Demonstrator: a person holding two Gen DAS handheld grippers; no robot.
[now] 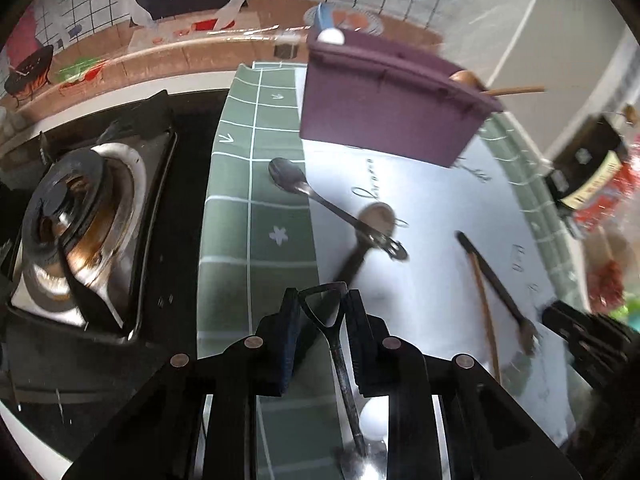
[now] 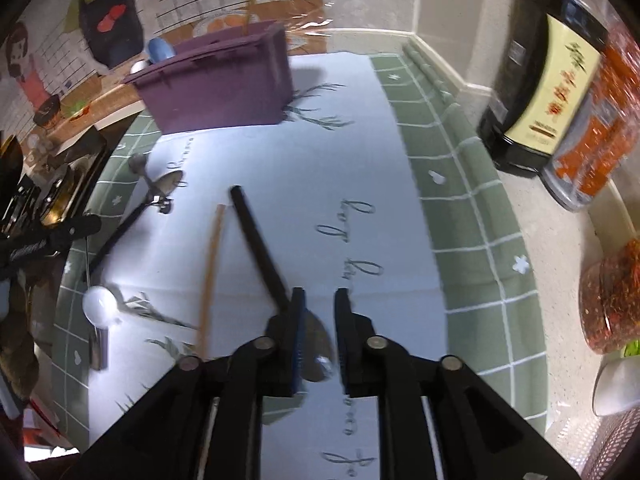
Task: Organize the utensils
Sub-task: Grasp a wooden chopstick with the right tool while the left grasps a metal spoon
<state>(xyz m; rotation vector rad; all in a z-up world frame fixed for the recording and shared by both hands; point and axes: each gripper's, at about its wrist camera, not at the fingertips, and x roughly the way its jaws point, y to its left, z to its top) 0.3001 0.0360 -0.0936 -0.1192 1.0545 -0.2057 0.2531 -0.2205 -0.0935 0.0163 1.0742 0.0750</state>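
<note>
Utensils are spread out on a white and green mat (image 1: 256,216) that is laid on the desk, in front of a purple box (image 1: 384,112). A few handles and a white ball-shaped end can be seen sticking up out of the purple box. Just in front of the box, a silver spoon (image 1: 288,178) is laid across a wooden spoon (image 1: 376,220), and the two are touching. Farther from the box, a dark-handled fork (image 1: 496,292) and a thin wooden stick (image 1: 486,312) are laid side by side and cross near their far ends. The left gripper (image 1: 322,312) is opened only a little, and a dark metal utensil with a triangle handle (image 1: 324,308) is seen between its fingers, but it cannot be told if it is squeezed. The right gripper (image 2: 318,320) is opened partway, with the dark-handled utensil's metal end (image 2: 318,344) between its fingers; the left finger seems to touch the handle. A gas stove (image 1: 76,232) is placed beside the mat, left of the box. A dark bottle (image 2: 536,92) and jars are kept to the right of the box.
</note>
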